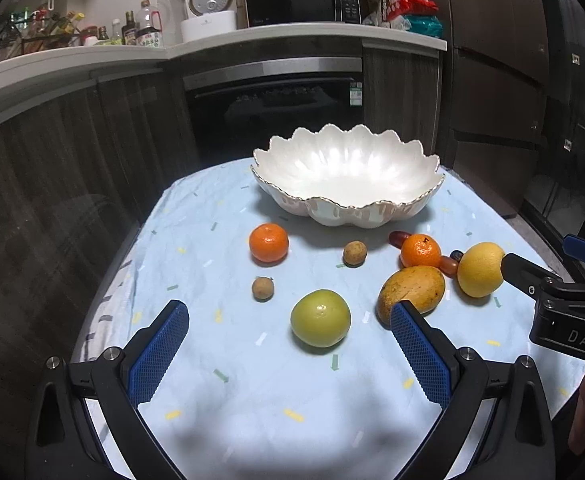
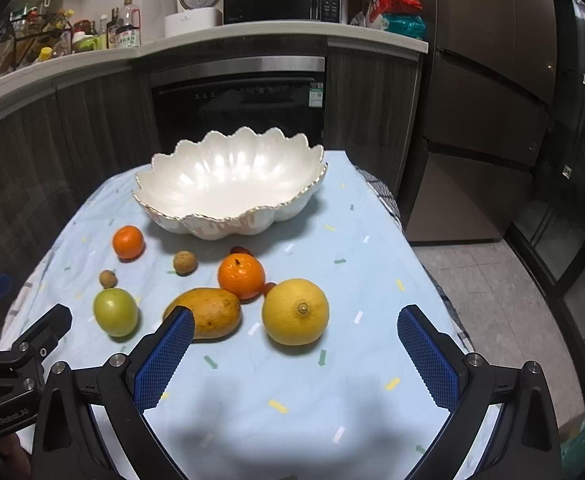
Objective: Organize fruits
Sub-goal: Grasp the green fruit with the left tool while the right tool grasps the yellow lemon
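— Listing stock on the table (image 1: 252, 392): what sits at the far end of the pale blue cloth?

— Item one, a white scalloped bowl (image 1: 346, 178) with a gilt rim, nothing in it.

— Loose fruit in front of it?

— Left to right in the left wrist view: a tangerine (image 1: 268, 242), a small brown longan (image 1: 262, 288) nearer the camera, a second longan (image 1: 354, 254) below the bowl, a green apple (image 1: 320, 318), a mango (image 1: 411, 290), a second tangerine (image 1: 420, 251) with dark red dates (image 1: 448, 266) touching it on both sides, and a yellow grapefruit (image 1: 481, 269) at the right. All rest on the cloth, none in the bowl.

— Mango and neighbours?

— In the right wrist view, the mango lies just beside the second tangerine; whether they touch I cannot tell.

— Left gripper (image 1: 290, 350)?

— Blue fingers spread wide, holding nothing, with the green apple in line between the tips, farther out.

— Right gripper (image 2: 296, 354)?

— Also spread wide and empty, hanging above the cloth with the grapefruit just ahead between its tips.
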A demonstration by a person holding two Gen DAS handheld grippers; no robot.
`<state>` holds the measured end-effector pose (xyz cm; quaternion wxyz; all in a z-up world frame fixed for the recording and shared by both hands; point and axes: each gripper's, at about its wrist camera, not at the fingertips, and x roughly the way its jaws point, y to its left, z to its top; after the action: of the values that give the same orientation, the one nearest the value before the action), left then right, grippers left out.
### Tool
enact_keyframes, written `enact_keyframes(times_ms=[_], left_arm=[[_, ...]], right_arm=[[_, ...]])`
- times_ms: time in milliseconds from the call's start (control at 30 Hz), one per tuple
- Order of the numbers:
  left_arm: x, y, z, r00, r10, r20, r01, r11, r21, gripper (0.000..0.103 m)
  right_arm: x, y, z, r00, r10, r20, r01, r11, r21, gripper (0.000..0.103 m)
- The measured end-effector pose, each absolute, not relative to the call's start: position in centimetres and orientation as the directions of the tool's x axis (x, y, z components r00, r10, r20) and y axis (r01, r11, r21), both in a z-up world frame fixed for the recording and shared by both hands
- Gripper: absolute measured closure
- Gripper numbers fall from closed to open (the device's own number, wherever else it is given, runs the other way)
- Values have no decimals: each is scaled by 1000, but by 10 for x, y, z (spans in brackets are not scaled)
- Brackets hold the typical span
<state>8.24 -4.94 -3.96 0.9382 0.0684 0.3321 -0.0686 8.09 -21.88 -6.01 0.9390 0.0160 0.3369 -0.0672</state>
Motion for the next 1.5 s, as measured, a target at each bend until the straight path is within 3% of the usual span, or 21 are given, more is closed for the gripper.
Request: enact_keyframes(times_ms=[733,1200,1500], left_arm=[[129,-66,-82,688,-99,-719,204,977,59,7],[141,-67,-97,663,-97,-742,205,977,56,30],[143,-71,-101,651,-114,-751,224,974,46,50]], right_arm=[[129,-236,-100,704,-131,-698,150,988,-34,2],[142,-232,-121,669,-88,-738,126,992,-4,22],[144,-233,-127,660,-41,-750,106,994,39,45]])
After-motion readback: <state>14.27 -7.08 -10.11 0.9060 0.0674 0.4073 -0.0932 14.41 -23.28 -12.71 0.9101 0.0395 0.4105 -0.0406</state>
